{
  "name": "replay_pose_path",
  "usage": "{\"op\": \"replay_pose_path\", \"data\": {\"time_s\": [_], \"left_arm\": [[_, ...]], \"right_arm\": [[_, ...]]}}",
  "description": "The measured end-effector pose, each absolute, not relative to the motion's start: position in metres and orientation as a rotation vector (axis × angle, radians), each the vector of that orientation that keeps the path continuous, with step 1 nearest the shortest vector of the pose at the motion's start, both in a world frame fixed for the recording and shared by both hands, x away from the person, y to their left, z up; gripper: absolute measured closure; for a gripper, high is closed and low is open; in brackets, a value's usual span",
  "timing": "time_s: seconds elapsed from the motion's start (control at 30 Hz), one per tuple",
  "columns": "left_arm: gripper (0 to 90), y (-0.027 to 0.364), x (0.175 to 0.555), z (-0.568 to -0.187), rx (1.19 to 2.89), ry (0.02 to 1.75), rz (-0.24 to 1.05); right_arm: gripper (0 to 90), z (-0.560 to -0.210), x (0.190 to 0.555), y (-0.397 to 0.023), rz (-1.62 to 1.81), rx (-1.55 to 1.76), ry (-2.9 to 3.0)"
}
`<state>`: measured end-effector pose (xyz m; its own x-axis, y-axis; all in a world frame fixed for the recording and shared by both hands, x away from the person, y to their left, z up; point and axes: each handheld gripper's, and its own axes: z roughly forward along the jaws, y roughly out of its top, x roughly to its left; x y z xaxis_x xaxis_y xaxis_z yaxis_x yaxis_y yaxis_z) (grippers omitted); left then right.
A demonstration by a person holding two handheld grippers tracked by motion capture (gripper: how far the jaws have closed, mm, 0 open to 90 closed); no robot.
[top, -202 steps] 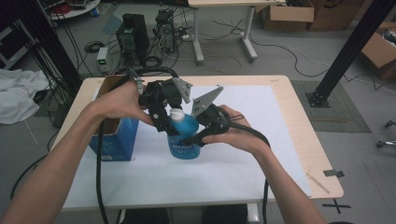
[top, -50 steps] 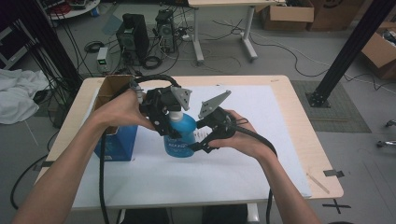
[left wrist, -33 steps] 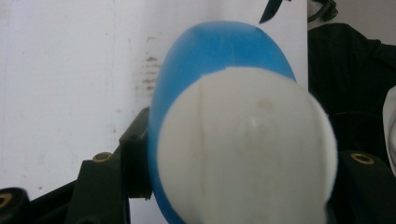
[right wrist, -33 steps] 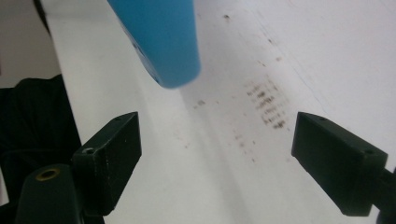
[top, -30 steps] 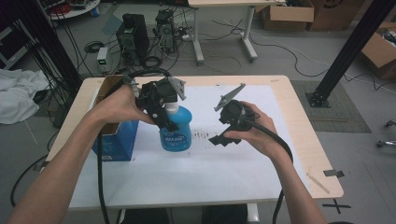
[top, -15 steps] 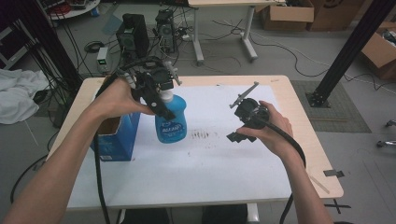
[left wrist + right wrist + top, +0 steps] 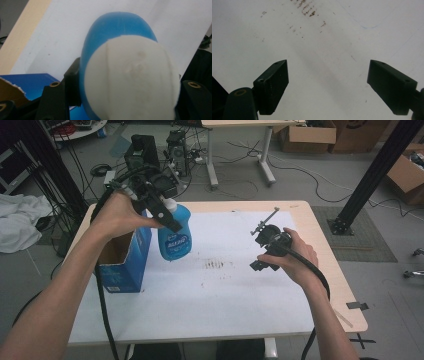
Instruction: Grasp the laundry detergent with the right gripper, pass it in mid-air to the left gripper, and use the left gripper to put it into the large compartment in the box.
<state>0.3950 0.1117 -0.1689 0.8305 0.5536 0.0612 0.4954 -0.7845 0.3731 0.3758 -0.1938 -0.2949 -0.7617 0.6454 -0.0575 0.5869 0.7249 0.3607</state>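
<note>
While the bench (image 7: 320, 270) lies white under both hands | blue box (image 7: 122, 265) below the left gripper (image 7: 165, 215) | blue bottle (image 7: 175, 235) clamped at its neck in left fingers (image 7: 72, 82), hanging clear of the bench | right gripper (image 7: 328, 85) fingers wide apart, gripping nothing, well apart from the bottle

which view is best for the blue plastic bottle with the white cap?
High view: the blue plastic bottle with the white cap shows whole, label included, hanging from the left gripper beside the blue cardboard box. Left gripper view has a blurred close-up of its cap between the jaws. Right gripper view looks at white paper.
</note>
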Motion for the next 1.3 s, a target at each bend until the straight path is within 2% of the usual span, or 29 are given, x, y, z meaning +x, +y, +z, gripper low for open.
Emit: {"op": "replay_pose_path", "data": {"time_s": [0.4,0.8,1.3], "left_arm": [[38.4,0.128,0.401,-0.154,2.566,1.039,0.258],[38.5,0.16,0.395,-0.133,2.421,1.309,0.339],[38.5,0.192,0.385,-0.11,2.229,1.505,0.411]], "right_arm": [[17.3,-0.299,0.379,-0.197,0.424,0.997,2.735],[17.6,-0.302,0.377,-0.202,0.409,1.01,2.733],[17.6,-0.307,0.381,-0.197,0.399,1.007,2.748]]}}
